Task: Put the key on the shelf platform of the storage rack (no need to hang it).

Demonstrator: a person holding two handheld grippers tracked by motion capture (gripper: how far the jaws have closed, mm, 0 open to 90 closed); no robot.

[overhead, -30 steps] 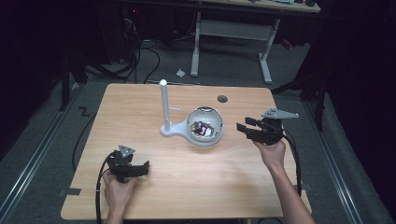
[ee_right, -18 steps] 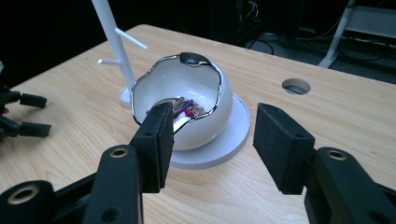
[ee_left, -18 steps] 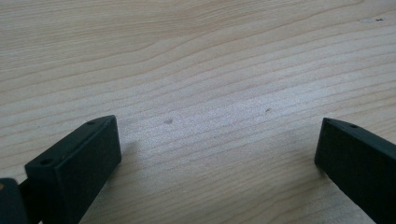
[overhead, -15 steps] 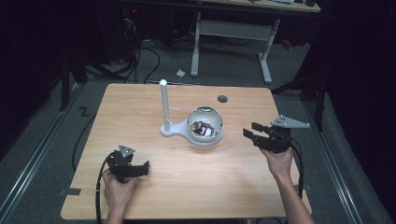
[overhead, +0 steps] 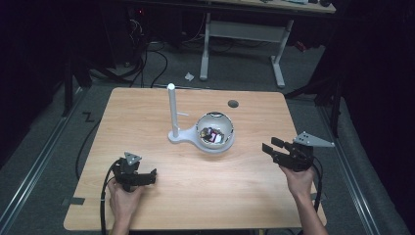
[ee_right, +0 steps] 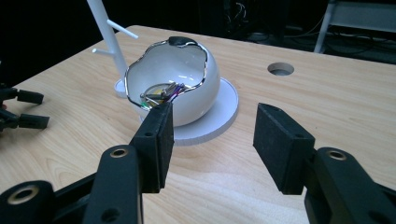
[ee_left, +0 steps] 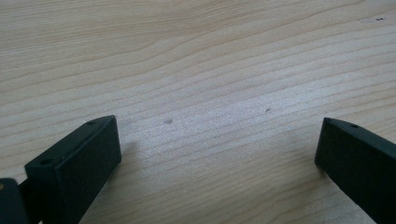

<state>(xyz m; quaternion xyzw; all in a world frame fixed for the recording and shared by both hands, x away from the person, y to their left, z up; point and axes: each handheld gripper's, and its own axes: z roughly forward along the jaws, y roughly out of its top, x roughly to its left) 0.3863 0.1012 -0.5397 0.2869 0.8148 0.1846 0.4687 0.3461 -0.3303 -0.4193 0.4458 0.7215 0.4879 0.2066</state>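
A white bowl (overhead: 215,132) with a wavy silver rim sits on the round base of a white stand, whose upright post (overhead: 172,108) carries short pegs. Small mixed items (ee_right: 161,93), some metallic and some coloured, lie inside the bowl (ee_right: 194,91). My right gripper (overhead: 269,145) hovers to the right of the bowl, pointing at it. Its jaws stand open and nothing is between them (ee_right: 212,140). My left gripper (overhead: 152,176) rests low near the table's front left, open over bare wood (ee_left: 217,149). It also appears at the left edge of the right gripper view (ee_right: 21,109).
The wooden table (overhead: 147,112) has a round cable hole (overhead: 233,103) at the back right. Beyond the far edge are the legs of a grey desk (overhead: 279,63) and loose cables on the floor. Black cables trail from both grippers over the near edge.
My right gripper has drawn back from the bowl, toward the near right of the table and slightly lower. Its jaws stay equally wide. The left gripper has not moved.
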